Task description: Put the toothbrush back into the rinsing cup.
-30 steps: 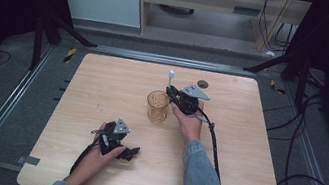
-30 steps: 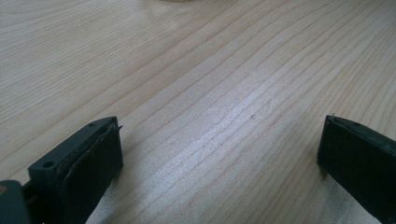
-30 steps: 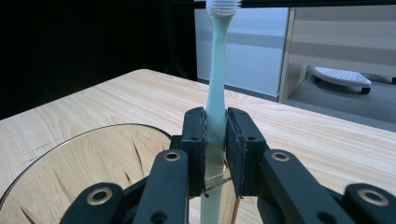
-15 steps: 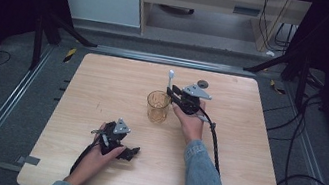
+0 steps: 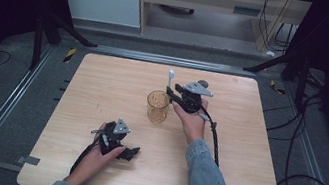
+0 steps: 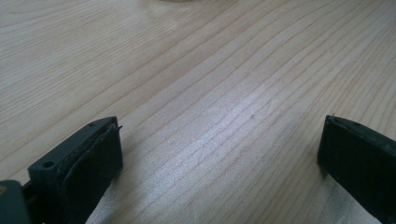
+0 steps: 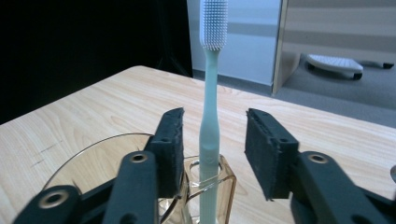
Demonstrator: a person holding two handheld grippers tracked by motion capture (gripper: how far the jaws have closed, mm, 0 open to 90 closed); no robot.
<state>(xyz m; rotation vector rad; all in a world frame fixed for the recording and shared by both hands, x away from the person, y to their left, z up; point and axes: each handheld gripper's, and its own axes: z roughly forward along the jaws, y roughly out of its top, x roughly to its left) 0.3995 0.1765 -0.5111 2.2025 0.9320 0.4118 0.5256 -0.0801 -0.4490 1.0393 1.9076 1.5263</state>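
1. My right gripper hangs just beside the amber cup, on the side away from my left hand. Its jaws stand apart, with the toothbrush upright between them.
2. In the right gripper view, the pale green toothbrush rises between the two pads, head up, bristles at the top. One pad looks to be touching the handle and the other stands off it, so the gripper is open and not clamping it.
3. That same view shows the cup right below the jaws, with its handle near the lower end of the brush; I cannot tell whether the brush stands inside the cup or just behind it.
4. From the high view the brush is a thin white stick above the cup's far side.
5. My left gripper lies low on the table, well away from the cup on my near side.
6. The left gripper view shows its jaws wide apart over bare wood grain, holding nothing.
7. Count: one cup, one toothbrush, two grippers, one table.
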